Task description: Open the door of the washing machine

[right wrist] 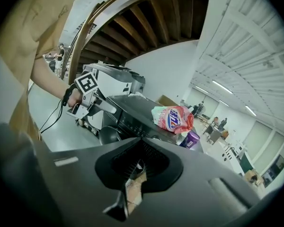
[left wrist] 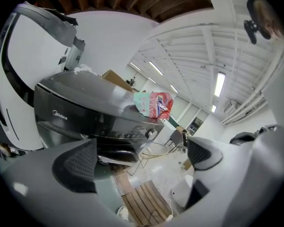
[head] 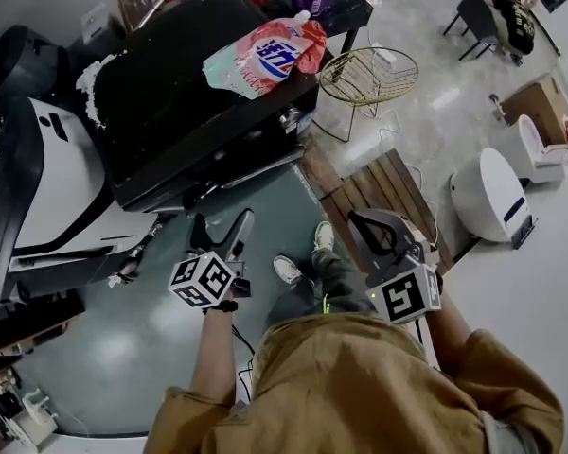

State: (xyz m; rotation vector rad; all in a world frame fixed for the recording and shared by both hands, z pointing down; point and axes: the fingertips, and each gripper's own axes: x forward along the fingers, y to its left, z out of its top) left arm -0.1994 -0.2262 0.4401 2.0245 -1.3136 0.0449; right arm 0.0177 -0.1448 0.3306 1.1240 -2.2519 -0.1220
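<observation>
Our tan shirt [head: 360,386] fills the foreground. We hold the left gripper [head: 220,233] with jaws wide and empty, facing the dark washing machine [head: 189,93] and its door [left wrist: 114,151]. The right gripper [head: 362,225] is pressed closed on nothing, beside our legs.

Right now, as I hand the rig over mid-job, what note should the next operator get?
Left tool: open, empty, pointed at the front of the washing machine, short of its door.
Right tool: shut, empty, off to the side, away from the machine.
Detergent pouch lies on the machine's top.
Done: nothing yet; the door looks closed.
Left to do: grip the door, probably with the left tool, and swing it open.
</observation>
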